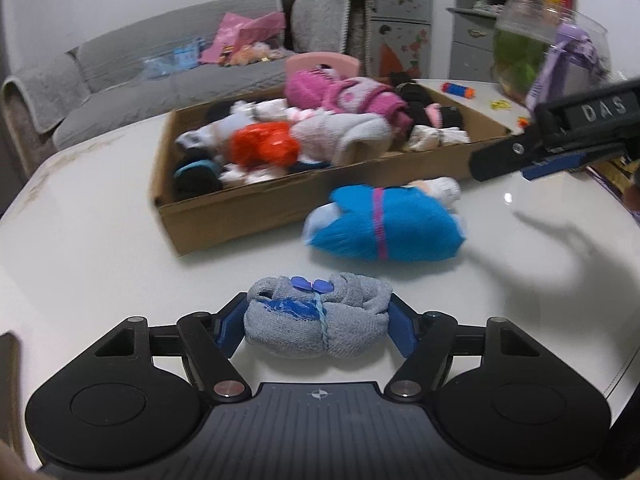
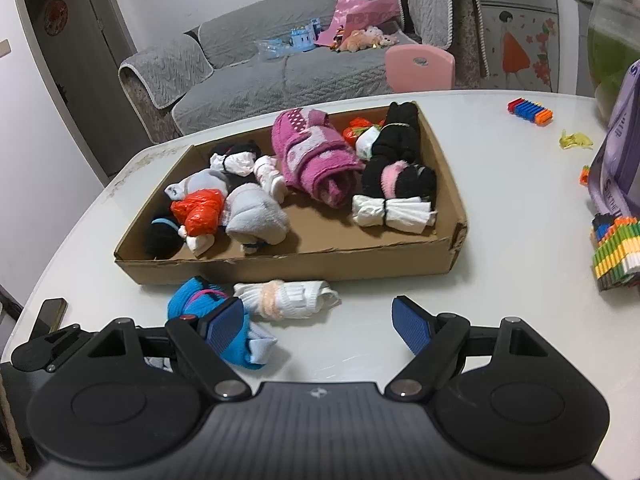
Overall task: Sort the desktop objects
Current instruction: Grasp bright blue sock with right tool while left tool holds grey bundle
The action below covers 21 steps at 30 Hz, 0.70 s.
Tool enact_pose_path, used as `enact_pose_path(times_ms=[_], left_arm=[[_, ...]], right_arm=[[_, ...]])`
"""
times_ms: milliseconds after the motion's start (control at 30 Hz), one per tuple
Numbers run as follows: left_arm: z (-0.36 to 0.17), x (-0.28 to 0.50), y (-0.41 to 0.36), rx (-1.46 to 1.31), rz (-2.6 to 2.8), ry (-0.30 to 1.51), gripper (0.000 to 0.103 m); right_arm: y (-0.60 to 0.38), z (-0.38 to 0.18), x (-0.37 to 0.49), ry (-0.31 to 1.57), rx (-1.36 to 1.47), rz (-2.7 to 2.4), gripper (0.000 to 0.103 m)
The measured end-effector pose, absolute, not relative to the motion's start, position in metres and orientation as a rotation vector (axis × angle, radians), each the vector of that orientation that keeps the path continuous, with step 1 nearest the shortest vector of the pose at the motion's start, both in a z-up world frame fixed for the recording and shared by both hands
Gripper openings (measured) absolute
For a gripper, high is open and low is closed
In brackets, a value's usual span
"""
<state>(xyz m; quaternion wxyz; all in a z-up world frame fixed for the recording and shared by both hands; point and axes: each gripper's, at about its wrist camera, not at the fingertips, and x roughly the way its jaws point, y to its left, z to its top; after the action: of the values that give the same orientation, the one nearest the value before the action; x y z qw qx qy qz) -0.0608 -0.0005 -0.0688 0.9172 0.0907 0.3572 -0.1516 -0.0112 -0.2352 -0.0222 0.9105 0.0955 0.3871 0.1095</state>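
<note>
My left gripper (image 1: 316, 330) is shut on a grey rolled sock bundle (image 1: 320, 326), held just above the white table (image 1: 100, 248). A blue sock bundle (image 1: 384, 226) lies ahead of it, with a white sock bundle (image 1: 442, 188) behind. A cardboard box (image 1: 240, 208) holds several rolled socks. My right gripper (image 2: 320, 326) is open and empty above the table; the blue bundle (image 2: 236, 344) lies by its left finger and the white bundle (image 2: 288, 298) lies ahead. The box (image 2: 320, 260) lies beyond. The right gripper also shows at the right edge of the left wrist view (image 1: 560, 140).
A purple bag (image 2: 620, 160), a stack of coloured sticks (image 2: 616, 248), a striped toy (image 2: 530, 111) and a yellow wrapper (image 2: 576, 140) are at the right. A phone (image 2: 54, 312) lies at the left table edge. A pink chair back (image 2: 420, 68) and grey sofa (image 2: 260, 80) stand behind.
</note>
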Motion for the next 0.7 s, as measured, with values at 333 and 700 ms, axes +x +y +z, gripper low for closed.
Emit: enact_pose_path(times_ms=[333, 700], left_arm=[[-0.057, -0.065, 0.047, 0.097, -0.189, 0.705, 0.075], [-0.048, -0.067, 0.081, 0.021, -0.120, 0.684, 0.076]], right_arm=[[-0.191, -0.037, -0.027, 0.783, 0.206, 0.206, 0.079], [-0.140, -0.054, -0.032, 0.697, 0.257, -0.001, 0.094]])
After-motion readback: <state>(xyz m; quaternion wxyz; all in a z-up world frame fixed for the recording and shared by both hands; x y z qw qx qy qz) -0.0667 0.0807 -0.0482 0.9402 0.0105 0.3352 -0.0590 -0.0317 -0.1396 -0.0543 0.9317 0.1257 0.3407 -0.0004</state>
